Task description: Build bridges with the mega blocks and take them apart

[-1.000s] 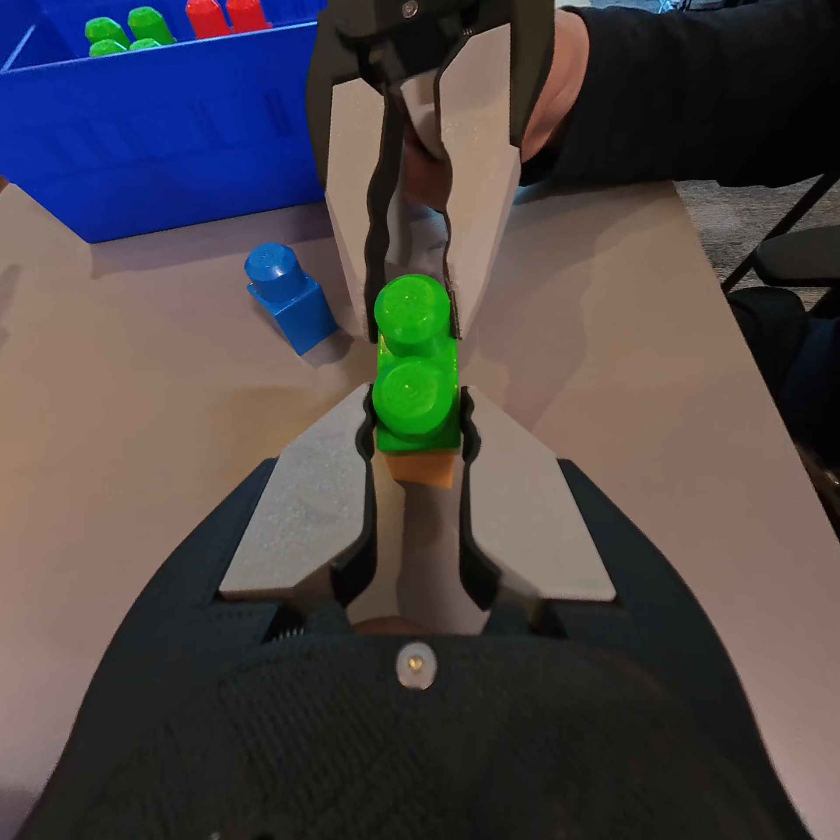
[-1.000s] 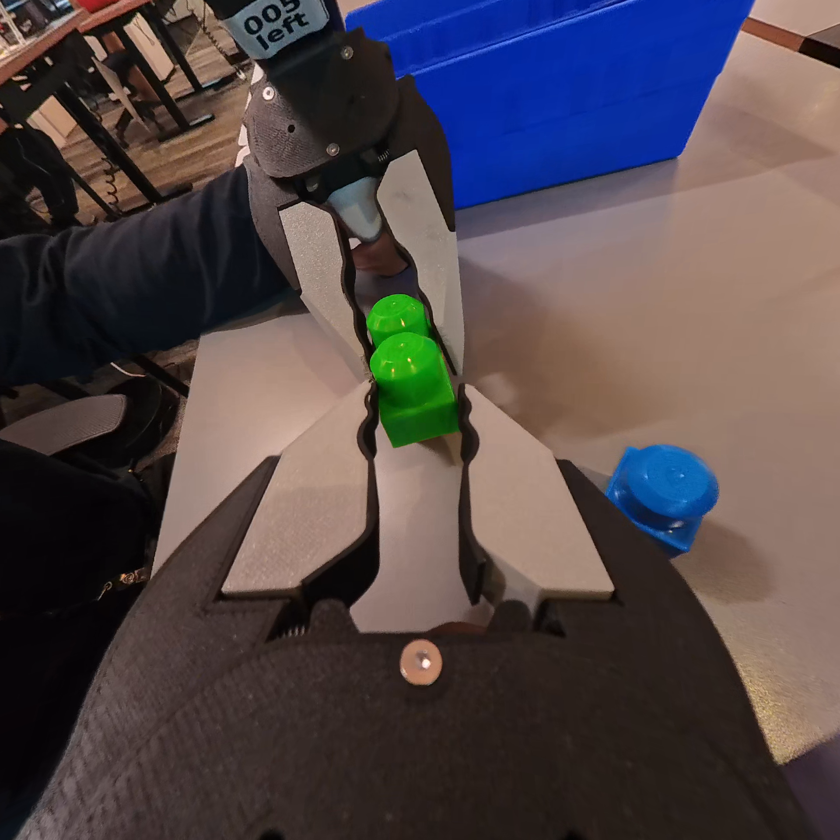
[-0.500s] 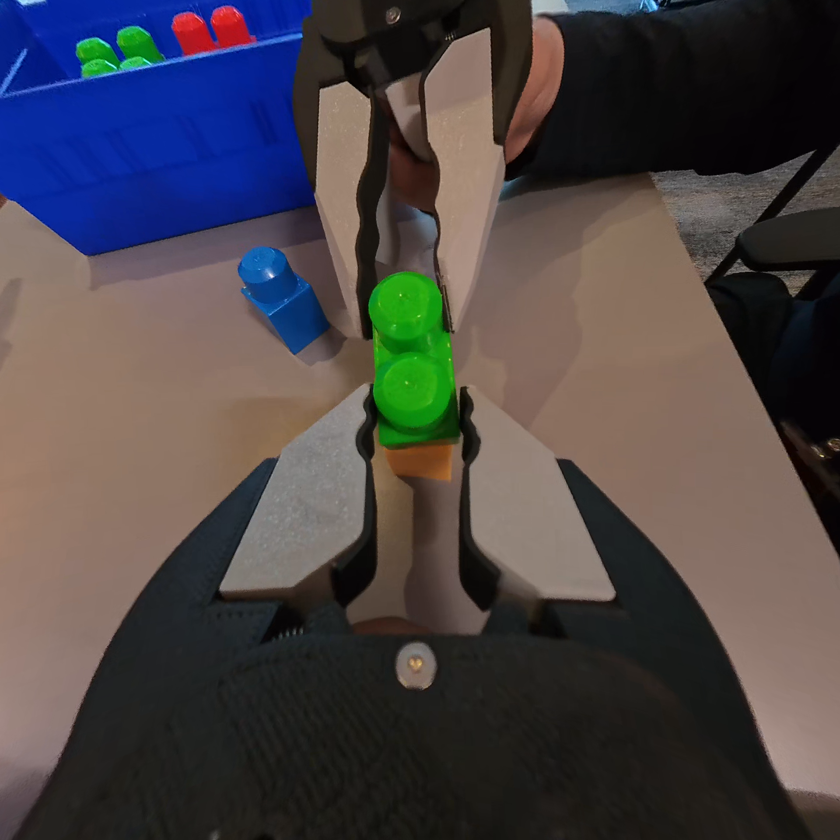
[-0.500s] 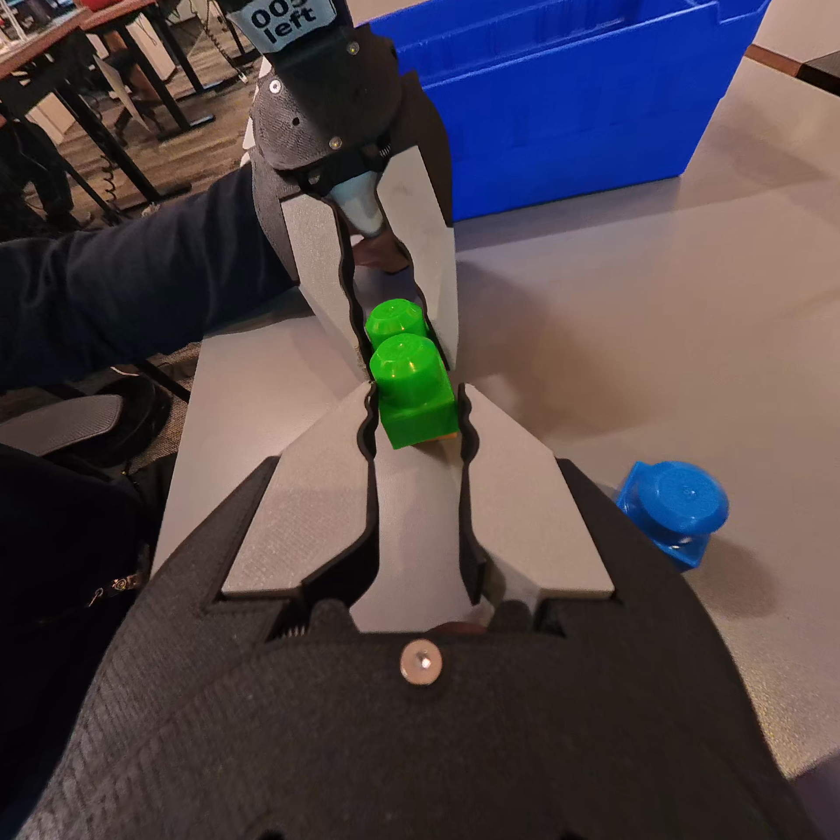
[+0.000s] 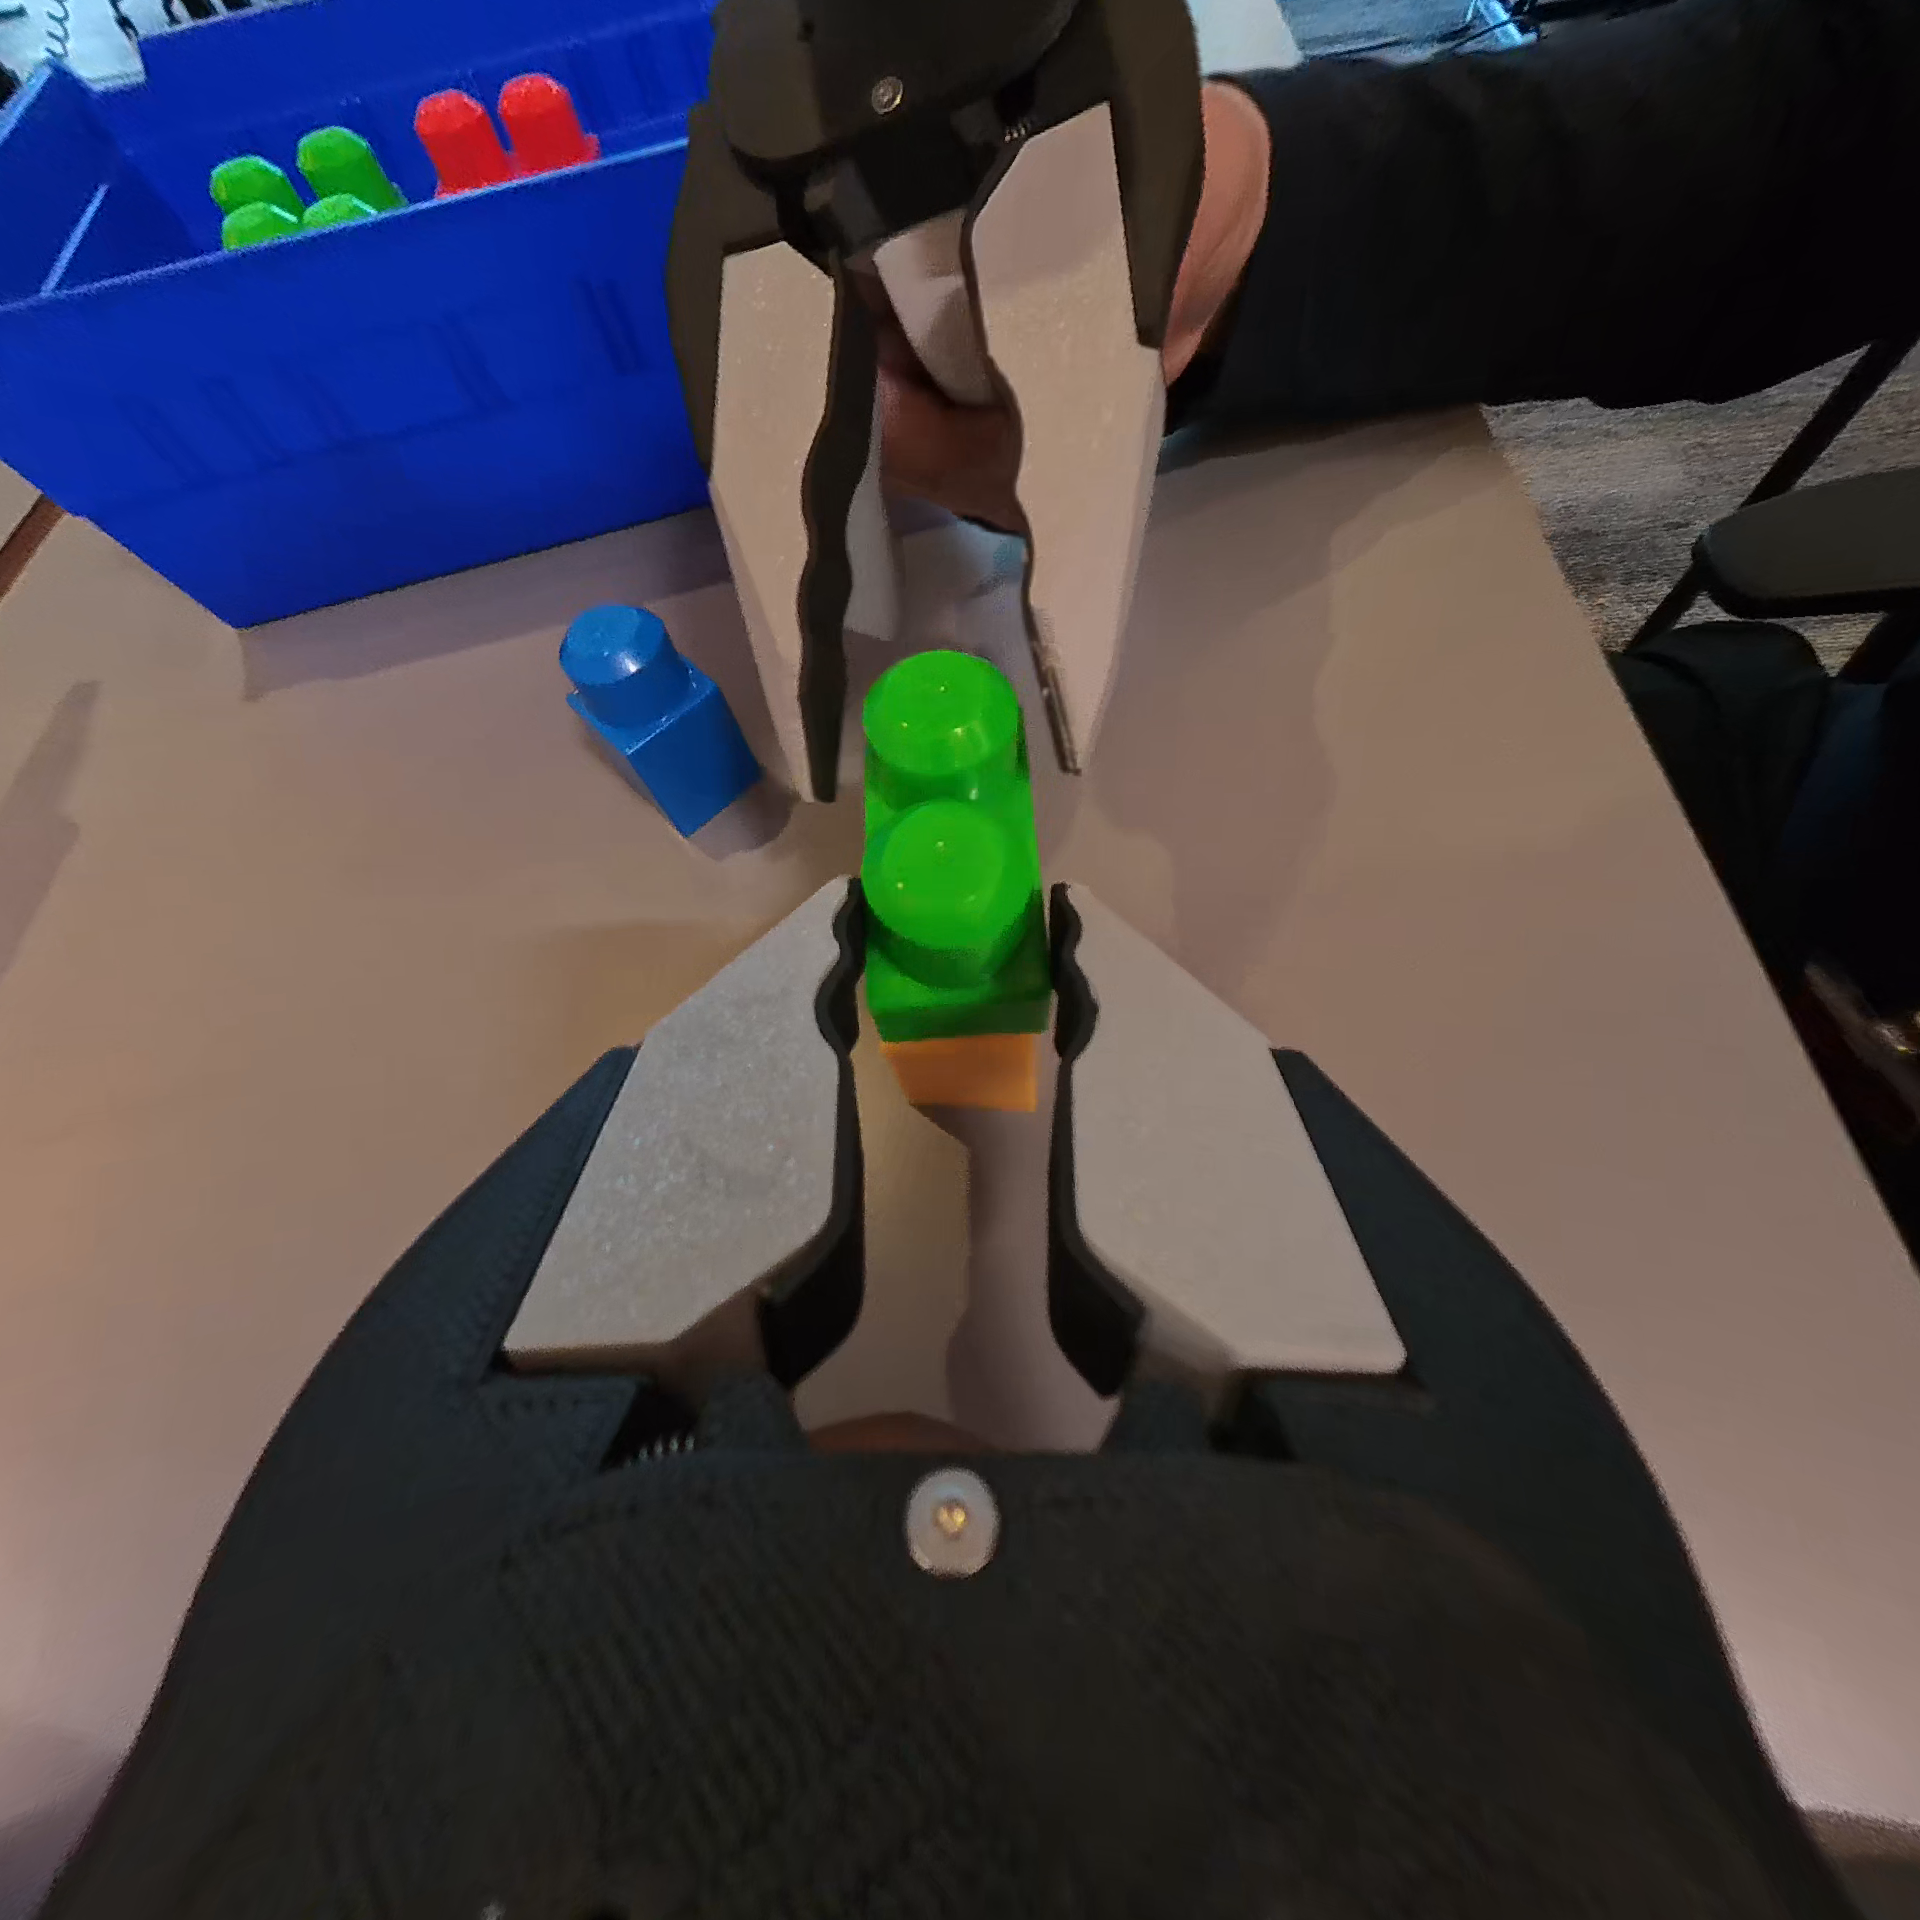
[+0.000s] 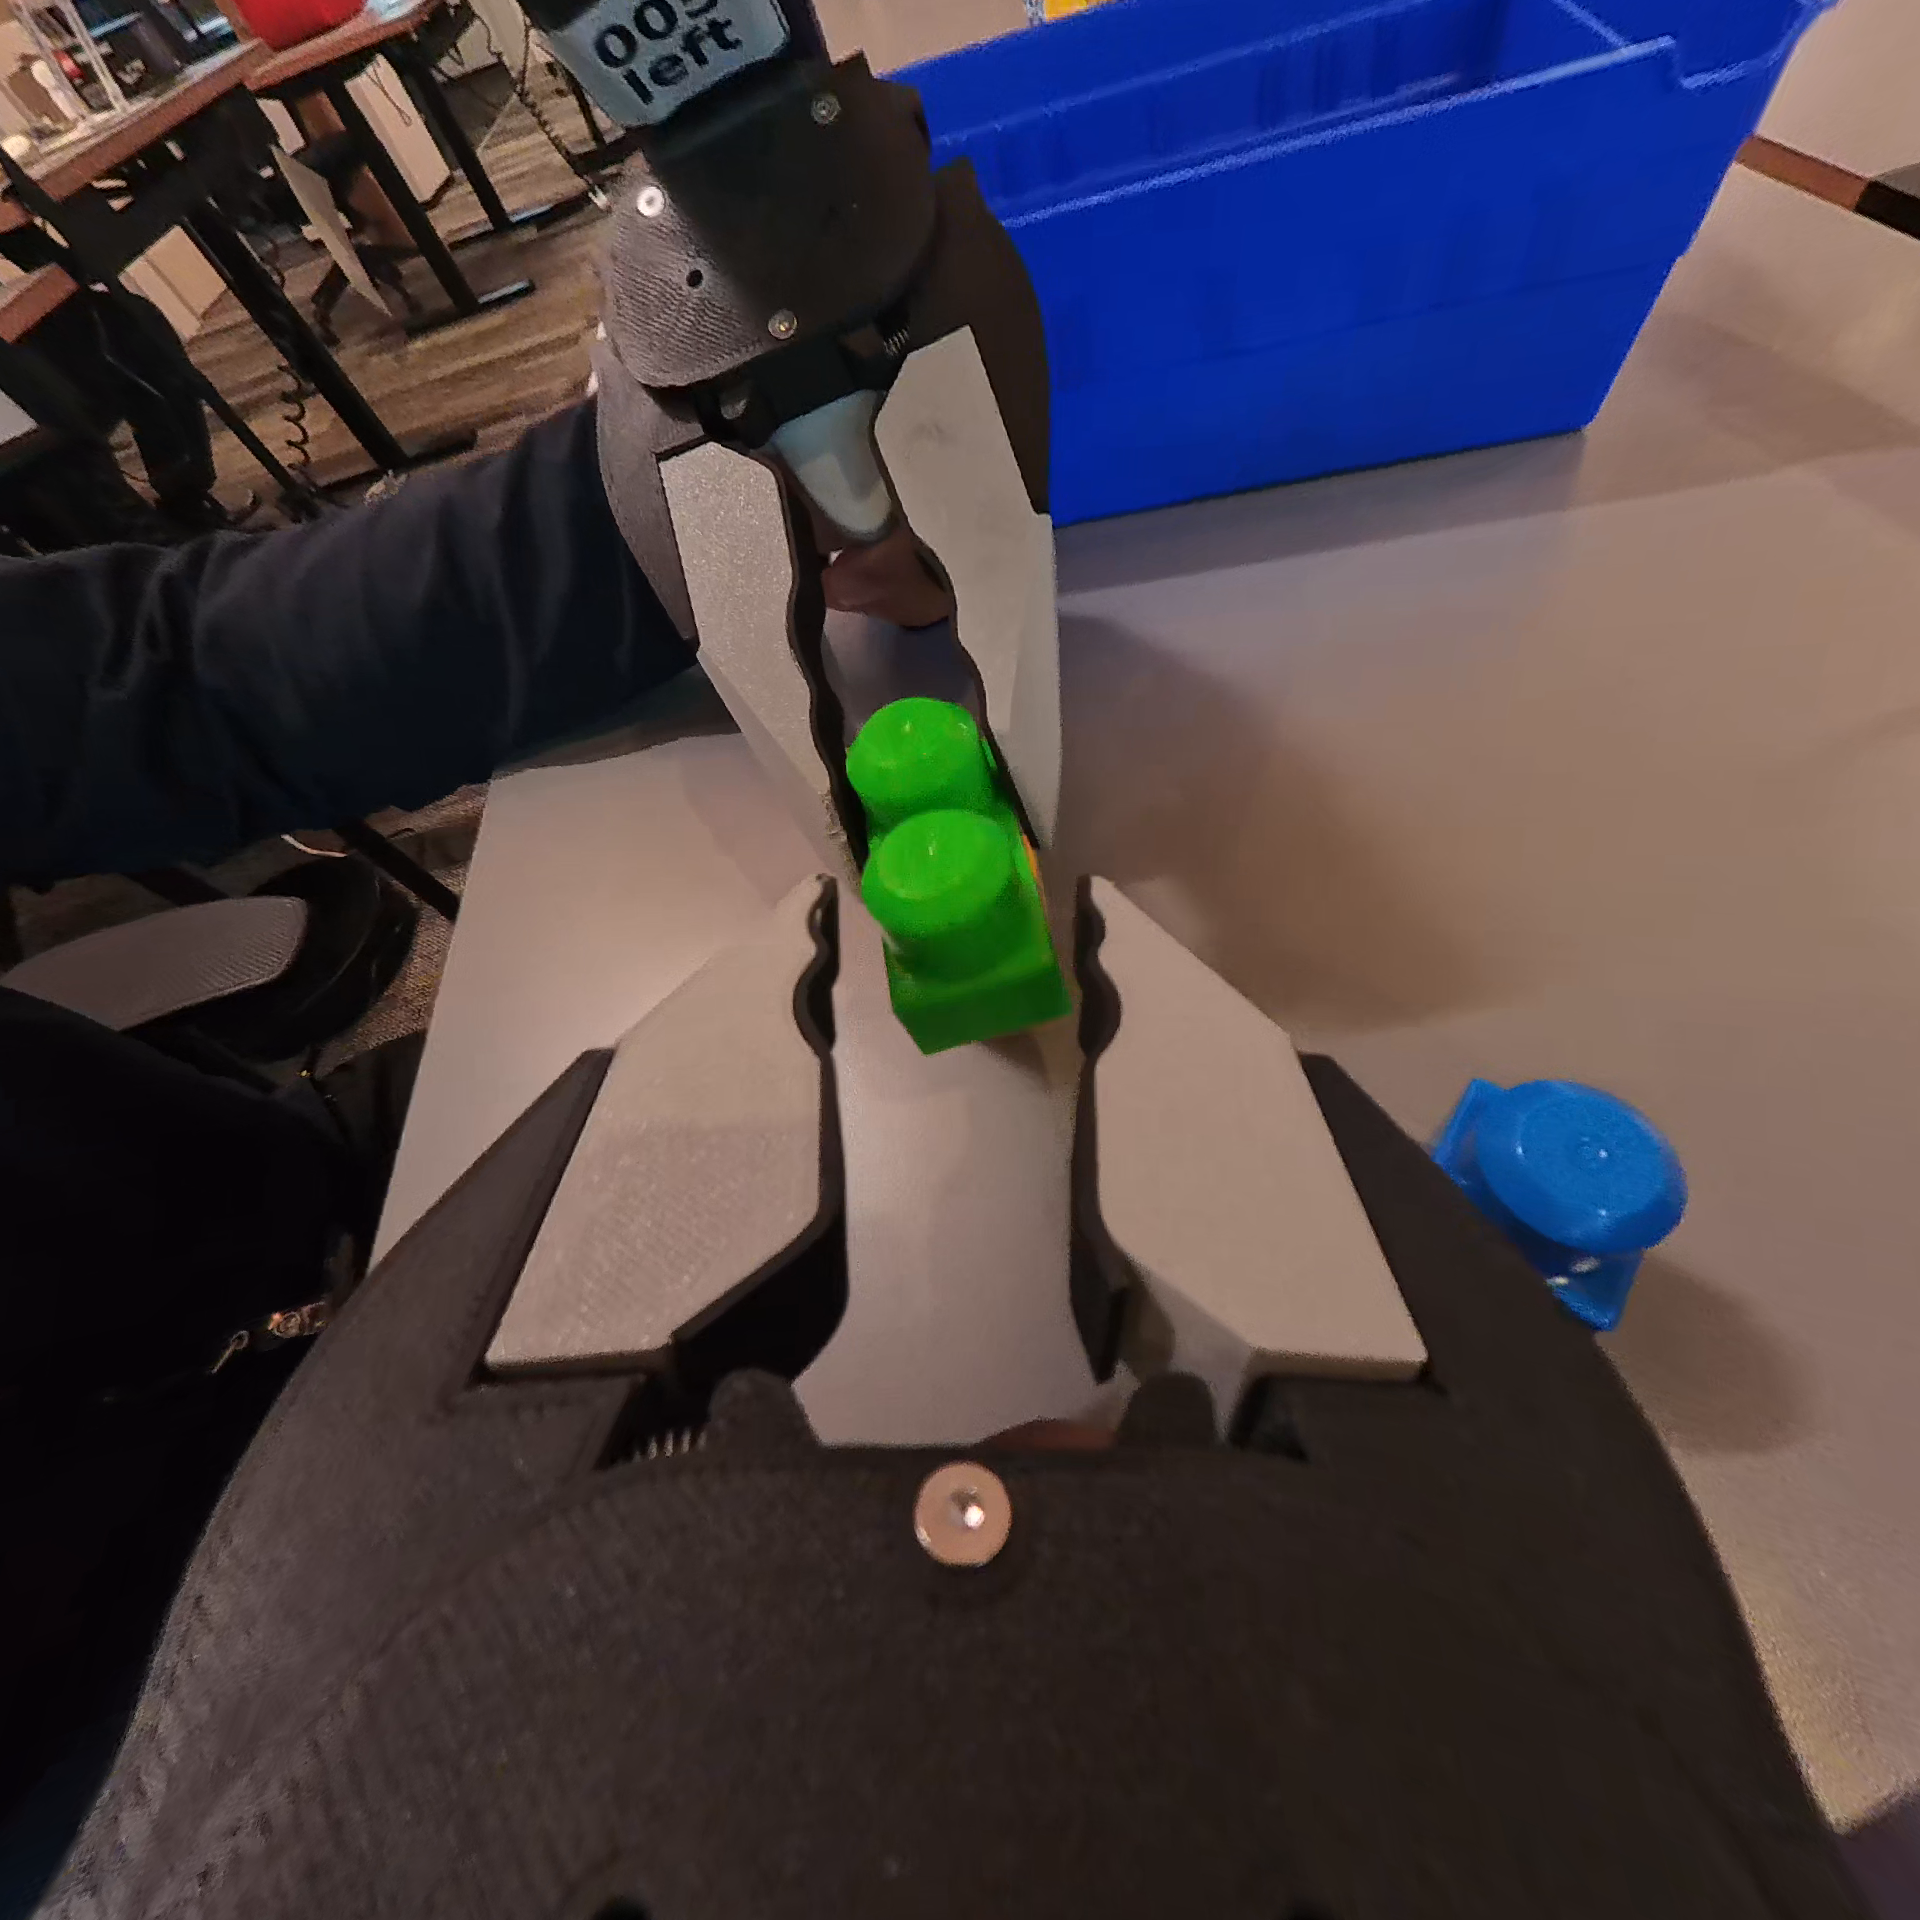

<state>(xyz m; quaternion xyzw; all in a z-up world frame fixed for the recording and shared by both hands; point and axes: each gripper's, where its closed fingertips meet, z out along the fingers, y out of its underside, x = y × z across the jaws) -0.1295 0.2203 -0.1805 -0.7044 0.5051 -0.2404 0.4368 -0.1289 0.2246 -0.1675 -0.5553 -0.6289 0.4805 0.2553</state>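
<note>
The left claw (image 5: 954, 961) pinches the green block (image 5: 951, 883), steadying it on an orange block (image 5: 966, 1070) above the surface (image 5: 312, 987); the right claw (image 6: 954, 961) stands wide, seemingly clear of it.

Heads up, your middle lane is plugged: the green block (image 5: 951, 852) sits on an orange block (image 5: 971, 1070) and fills the left gripper (image 5: 951, 966), pads squeezing its sides. Your right gripper (image 6: 951, 966) has slack on both sides of that green block. The blue block (image 5: 655, 727) stands just beside it, toward the blue bin (image 5: 343, 384) walling off the tabletop's (image 5: 1351, 883) far edge. Bare tabletop runs out to the other edge, by the chair.
</note>
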